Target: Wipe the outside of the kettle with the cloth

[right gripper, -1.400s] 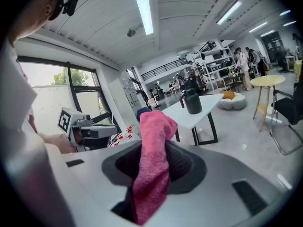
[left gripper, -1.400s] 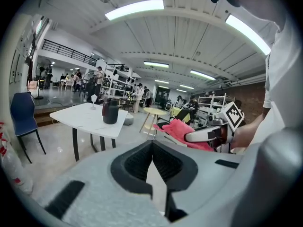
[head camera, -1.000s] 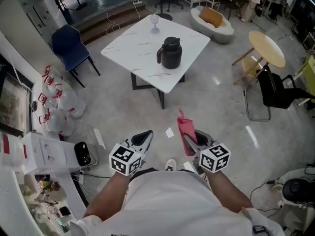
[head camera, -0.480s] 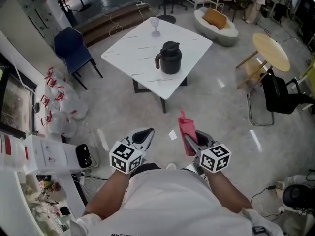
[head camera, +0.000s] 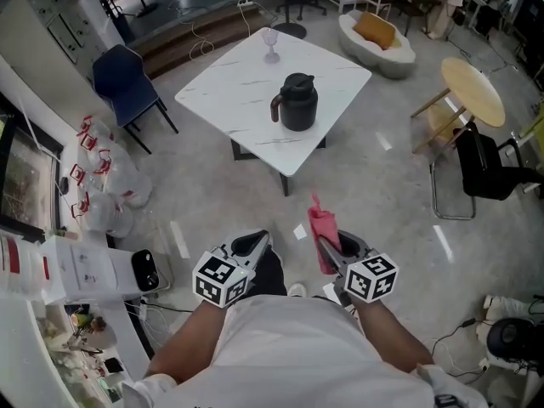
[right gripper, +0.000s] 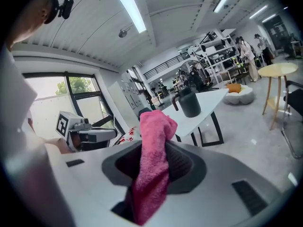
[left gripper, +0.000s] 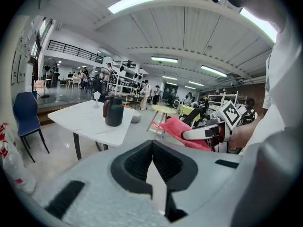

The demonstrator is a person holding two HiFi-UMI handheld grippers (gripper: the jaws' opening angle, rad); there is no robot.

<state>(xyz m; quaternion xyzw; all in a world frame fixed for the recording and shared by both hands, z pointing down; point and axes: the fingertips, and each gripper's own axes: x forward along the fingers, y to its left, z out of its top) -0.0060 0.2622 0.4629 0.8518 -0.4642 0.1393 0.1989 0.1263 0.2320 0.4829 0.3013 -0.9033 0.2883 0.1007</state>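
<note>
A black kettle [head camera: 297,102] with a handle on its left stands on a white square table [head camera: 229,83], well ahead of me across the floor. It also shows in the left gripper view as the kettle [left gripper: 114,111] and in the right gripper view as the kettle [right gripper: 189,102]. My right gripper [head camera: 330,245] is shut on a pink cloth [head camera: 321,229], which sticks up out of the jaws as the cloth [right gripper: 152,162]. My left gripper [head camera: 252,245] is shut with nothing in it, its jaws [left gripper: 152,156] meeting. Both grippers are held close to my body, far from the table.
A wine glass [head camera: 271,42] stands at the table's far corner. A blue chair [head camera: 123,79] is left of the table; a round wooden table [head camera: 474,84] and a black chair [head camera: 484,164] are to the right. White bags [head camera: 106,185] and cables lie on the floor at left.
The table and kettle have shifted slightly in view as I step forward. Both grippers keep their pose, the cloth still held in the right one.
</note>
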